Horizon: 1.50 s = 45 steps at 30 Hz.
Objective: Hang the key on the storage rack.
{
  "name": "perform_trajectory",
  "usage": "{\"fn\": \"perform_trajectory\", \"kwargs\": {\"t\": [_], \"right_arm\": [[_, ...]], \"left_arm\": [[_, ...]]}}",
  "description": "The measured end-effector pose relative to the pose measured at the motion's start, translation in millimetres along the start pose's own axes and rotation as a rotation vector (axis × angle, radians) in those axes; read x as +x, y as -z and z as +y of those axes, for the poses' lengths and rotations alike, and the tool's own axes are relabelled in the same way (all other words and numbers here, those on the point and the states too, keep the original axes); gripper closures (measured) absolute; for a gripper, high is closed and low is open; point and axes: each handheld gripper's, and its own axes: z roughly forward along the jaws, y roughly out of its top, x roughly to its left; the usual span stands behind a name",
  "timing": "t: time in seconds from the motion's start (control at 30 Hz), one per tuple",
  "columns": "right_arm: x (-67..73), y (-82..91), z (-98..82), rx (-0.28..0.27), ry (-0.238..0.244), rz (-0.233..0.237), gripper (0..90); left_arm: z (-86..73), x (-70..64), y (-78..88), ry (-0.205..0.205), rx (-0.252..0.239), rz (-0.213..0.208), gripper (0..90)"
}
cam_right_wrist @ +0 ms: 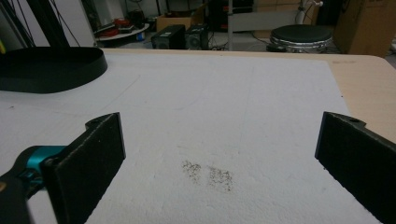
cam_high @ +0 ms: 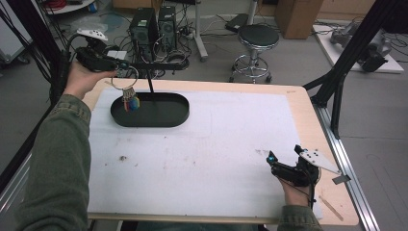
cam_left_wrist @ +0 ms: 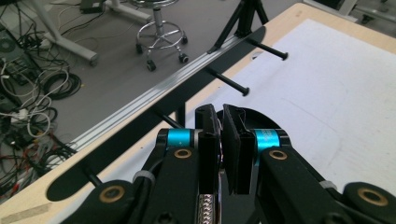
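My left gripper is raised over the table's far left corner, shut on a metal key ring. A bunch of coloured tags hangs from the ring, above the left end of a black oval tray. A thin post rises from the tray and carries a black bar with pegs. In the left gripper view the jaws of the left gripper pinch the ring, and the pegs stick out just beyond them. My right gripper rests open near the front right; its pads hold nothing.
White foam sheet covers most of the wooden table, with a dark smudge ahead of the right gripper. The tray's rim lies far left in that view. Beyond the table stand a stool, computer towers and cables.
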Motion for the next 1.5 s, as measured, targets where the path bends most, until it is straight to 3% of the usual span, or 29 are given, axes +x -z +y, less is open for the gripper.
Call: {"fn": "perform_trajectory", "kwargs": {"t": [0.4,0.57,0.8,0.97,1.17,1.3,1.37,1.5], "right_arm": [[-3.3,2.0,-2.1,0.005,-0.007,-0.004,0.5],[-4.5,2.1,-1.9,0.005,-0.012,-0.008,0.5],[-4.4,3.6,-1.7,0.0,-0.012,-0.008,0.5],[-5.0,4.3,-1.5,-0.002,-0.01,-0.007,0.5],[-8.2,5.3,-1.0,-0.007,-0.015,-0.016,0.5],[-8.4,6.0,-0.6,-0.011,-0.018,-0.018,0.5],[-7.8,5.6,-0.3,-0.012,-0.014,-0.017,0.5],[-5.9,5.3,0.2,-0.011,-0.007,-0.012,0.5]], "left_arm": [[-2.6,20.2,-18.1,0.04,0.015,0.052,84.4],[-3.6,20.8,-23.4,0.043,0.006,0.055,84.4],[-4.6,17.3,-31.0,0.028,0.029,0.061,84.4],[-8.3,17.0,-37.7,0.047,0.059,0.057,84.3],[-12.7,16.0,-37.4,0.073,0.051,0.053,84.1],[-16.2,12.8,-32.8,0.122,-0.017,0.082,71.8],[-16.4,11.2,-32.7,0.139,-0.007,0.103,61.8],[-16.7,7.4,-30.7,0.154,-0.007,0.084,48.4]]}}
